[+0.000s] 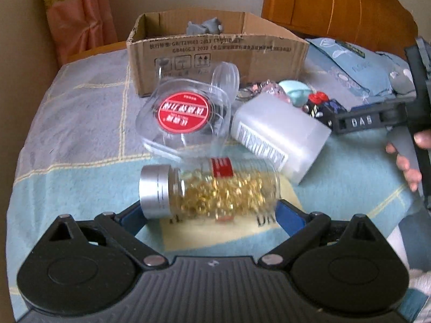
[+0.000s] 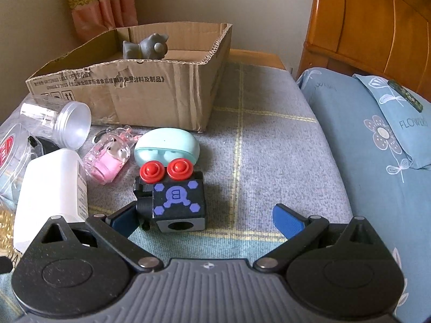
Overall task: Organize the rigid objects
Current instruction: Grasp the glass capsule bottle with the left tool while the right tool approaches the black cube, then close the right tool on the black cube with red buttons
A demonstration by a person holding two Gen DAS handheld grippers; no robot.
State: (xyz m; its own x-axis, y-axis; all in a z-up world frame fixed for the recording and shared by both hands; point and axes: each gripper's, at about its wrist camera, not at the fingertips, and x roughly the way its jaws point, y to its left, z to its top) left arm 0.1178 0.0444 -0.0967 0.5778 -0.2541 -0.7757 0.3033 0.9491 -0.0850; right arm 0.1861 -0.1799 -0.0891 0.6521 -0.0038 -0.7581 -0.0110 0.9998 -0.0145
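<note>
Right now my left gripper has its blue pads wide apart on either side of a clear jar of golden capsules w/ a silver screw cap. The jar lies on its side on the blue-and-grey checked bedspread, cap pointing left; can't tell if the pads touch it. Just beyond it lie a clear plastic tub w/ a round red label and a frosted white plastic bottle w/ a printed label, both tipped over.

My right gripper is also spread wide, holding nothing. A black cube toy w/ purple markings and two red knobs sits between its pads, close to the left one; the right pad is well clear. Behind the cube: a mint-green oval case, a pink transparent charm-like case and a clear jar w/ translucent lid, on its side.

Farther back stands an open brown cardboard box w/ a grey animal figurine inside. To the right, a light blue flower-print pillow rests against an orange wooden headboard. In the left view, fingers of my right hand wrap the other gripper's handle.
</note>
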